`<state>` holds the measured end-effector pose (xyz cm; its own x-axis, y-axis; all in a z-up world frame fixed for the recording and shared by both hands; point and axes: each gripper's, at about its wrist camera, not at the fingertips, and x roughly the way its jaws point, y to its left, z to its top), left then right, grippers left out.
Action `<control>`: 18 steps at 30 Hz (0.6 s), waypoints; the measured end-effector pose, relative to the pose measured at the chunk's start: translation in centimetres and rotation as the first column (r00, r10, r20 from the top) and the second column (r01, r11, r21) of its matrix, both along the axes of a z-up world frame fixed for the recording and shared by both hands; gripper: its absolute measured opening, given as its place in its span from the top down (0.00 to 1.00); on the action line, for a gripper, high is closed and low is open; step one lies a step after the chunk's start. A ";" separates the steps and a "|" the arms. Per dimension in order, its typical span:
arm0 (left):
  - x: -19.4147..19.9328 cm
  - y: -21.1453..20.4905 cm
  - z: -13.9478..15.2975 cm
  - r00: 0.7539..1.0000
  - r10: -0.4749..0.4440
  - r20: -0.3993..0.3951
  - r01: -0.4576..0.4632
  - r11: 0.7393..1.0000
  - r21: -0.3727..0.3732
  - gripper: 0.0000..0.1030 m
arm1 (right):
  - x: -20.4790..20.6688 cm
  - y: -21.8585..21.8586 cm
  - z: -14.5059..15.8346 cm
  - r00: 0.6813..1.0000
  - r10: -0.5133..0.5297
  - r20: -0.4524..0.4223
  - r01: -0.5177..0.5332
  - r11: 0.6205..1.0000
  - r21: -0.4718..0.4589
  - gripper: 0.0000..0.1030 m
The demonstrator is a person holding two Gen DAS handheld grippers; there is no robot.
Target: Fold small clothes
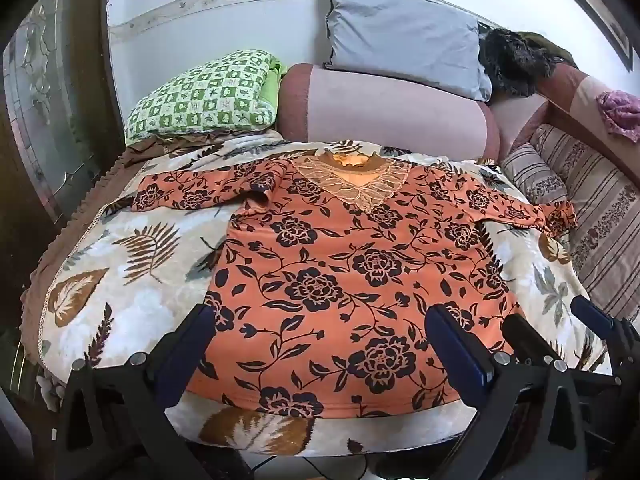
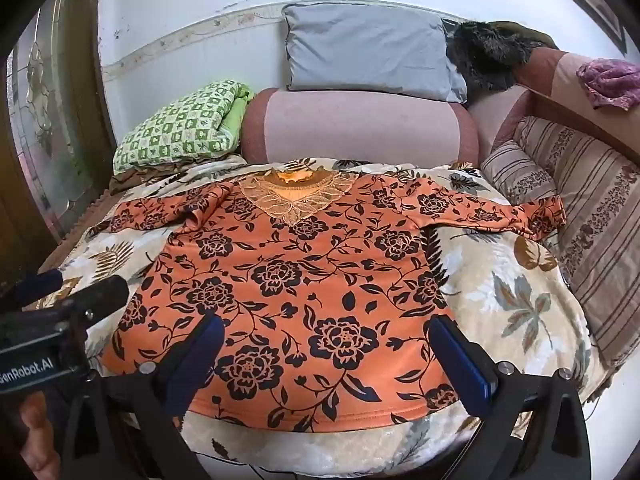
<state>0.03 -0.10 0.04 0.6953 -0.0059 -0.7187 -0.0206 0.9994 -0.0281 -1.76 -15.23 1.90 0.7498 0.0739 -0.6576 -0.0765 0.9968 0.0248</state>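
Observation:
An orange blouse with black flowers [image 1: 340, 272] lies spread flat, face up, on a leaf-print blanket [image 1: 120, 272]; its lace neckline is at the far side and both sleeves are stretched out. It shows the same way in the right wrist view [image 2: 288, 288]. My left gripper [image 1: 320, 320] is open and empty, hovering over the blouse's near hem. My right gripper [image 2: 328, 332] is open and empty over the hem too; it also shows at the right edge of the left wrist view [image 1: 560, 320]. The left gripper shows at the left edge of the right wrist view [image 2: 68, 284].
The blanket [image 2: 512, 288] covers a low rounded surface. Behind it stand a pink sofa back [image 1: 392, 116], a grey pillow [image 1: 404, 40], a green checked cushion [image 1: 204, 96] and a dark furry item [image 1: 516, 60]. Striped cushions [image 1: 592, 216] lie at right. A glass door [image 1: 44, 92] is at left.

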 end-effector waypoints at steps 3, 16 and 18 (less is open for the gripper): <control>-0.2 1.3 0.2 1.000 0.011 0.013 -0.010 0.999 -0.043 0.00 | -0.1 0.1 0.0 1.000 0.004 0.002 -0.004 1.000 -0.002 0.00; 0.0 1.5 -0.5 0.998 0.065 0.003 -0.065 0.998 -0.020 0.00 | 0.7 -0.9 -0.3 0.999 -0.053 0.005 0.052 0.999 0.006 0.00; 0.2 1.5 -0.6 0.998 0.068 0.000 -0.068 0.998 -0.017 0.00 | 0.8 -0.9 -0.3 0.998 -0.055 0.008 0.055 0.998 0.005 0.00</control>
<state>0.21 1.36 -0.58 0.6952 0.0287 -0.7183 -0.0881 0.9951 -0.0455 -1.01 -16.14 1.64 0.7579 0.0357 -0.6514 -0.0216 0.9993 0.0297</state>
